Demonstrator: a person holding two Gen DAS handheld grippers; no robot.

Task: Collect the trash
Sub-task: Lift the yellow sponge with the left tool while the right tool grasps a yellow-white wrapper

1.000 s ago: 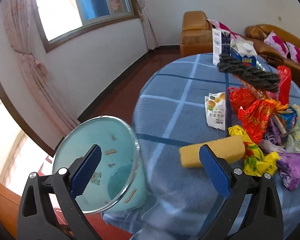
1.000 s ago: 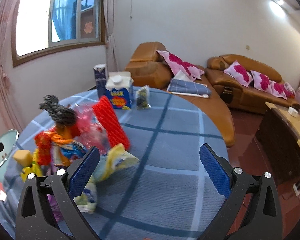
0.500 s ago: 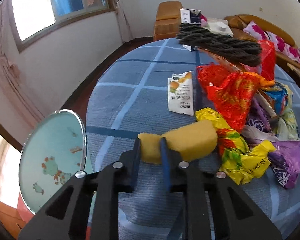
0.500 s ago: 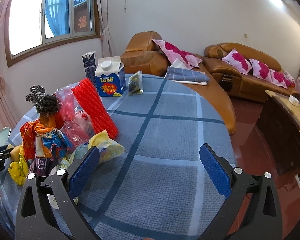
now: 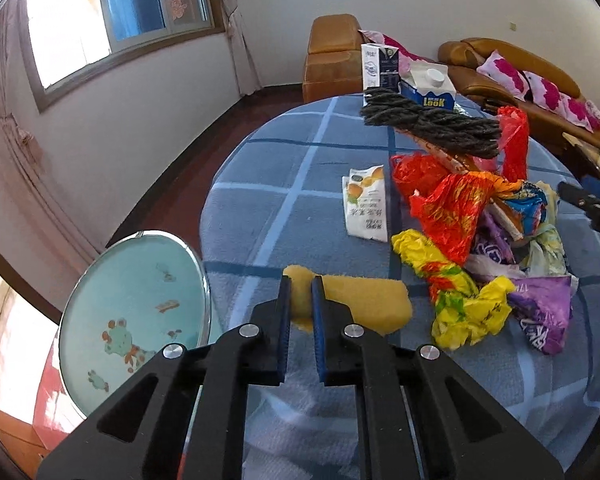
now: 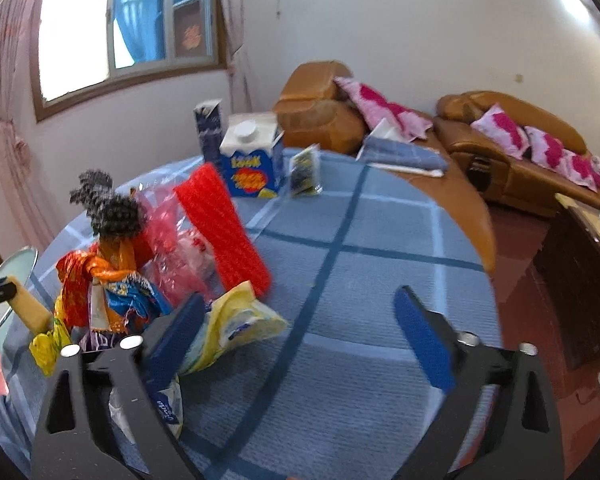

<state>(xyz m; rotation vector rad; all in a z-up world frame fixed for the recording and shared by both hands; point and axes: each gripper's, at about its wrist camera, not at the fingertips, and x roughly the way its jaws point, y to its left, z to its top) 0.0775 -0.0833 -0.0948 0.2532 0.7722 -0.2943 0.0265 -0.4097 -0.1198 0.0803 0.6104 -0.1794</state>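
Observation:
My left gripper [image 5: 300, 284] is pinched on the left end of a yellow sponge [image 5: 364, 300], its jaws still closing and squeezing the foam. The sponge sits at the near edge of the blue checked table [image 5: 284, 184], beside a teal bin [image 5: 132, 292] left of the table. A heap of trash lies to the right: red wrapper [image 5: 448, 208], yellow wrapper [image 5: 468, 308], purple bag [image 5: 548, 312], white sachet [image 5: 366, 208]. My right gripper [image 6: 300, 298] hovers over the table with its jaws closing. A pale yellow bag [image 6: 240, 320] lies just inside its left finger, untouched by the pads.
A dark yarn bundle [image 5: 432, 128] and a red foam net [image 6: 224, 232] top the heap. A milk carton [image 6: 252, 160], a dark blue carton [image 6: 210, 132] and a small packet [image 6: 306, 168] stand at the table's far side. Orange sofas [image 6: 512, 140] lie beyond.
My left gripper swung from over the bin to the sponge and closed on its end. My right gripper came nearer the heap and its jaws narrowed a little.

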